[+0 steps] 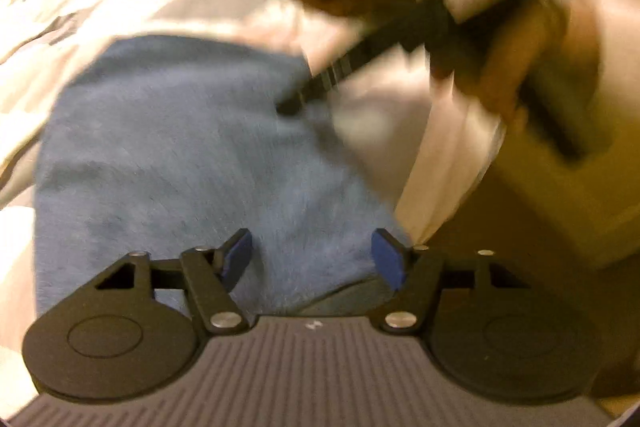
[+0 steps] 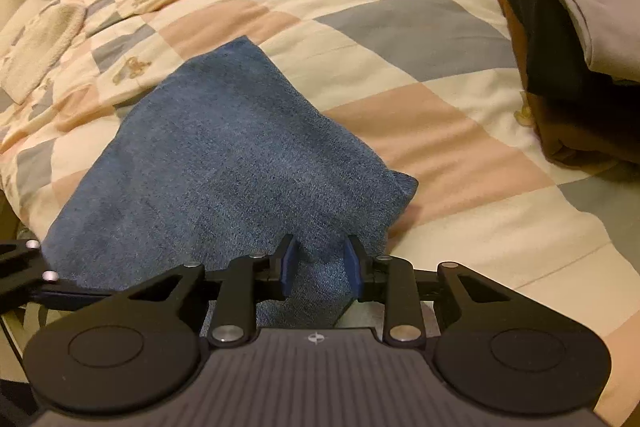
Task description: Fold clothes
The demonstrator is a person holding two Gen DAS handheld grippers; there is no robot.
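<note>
Blue garment (image 2: 224, 163) on quilt (image 2: 400, 27), its near edge between both tongs | right gripper (image 2: 318, 263) clenched on a fold, probably to lift it | left gripper (image 1: 312, 259) released, blurred view | folded pile (image 2: 568, 67) far right.

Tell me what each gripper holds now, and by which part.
The right gripper pinches the blue cloth at its near edge, where the fabric bunches between the fingers. The left gripper is open above the cloth and holds nothing.
</note>
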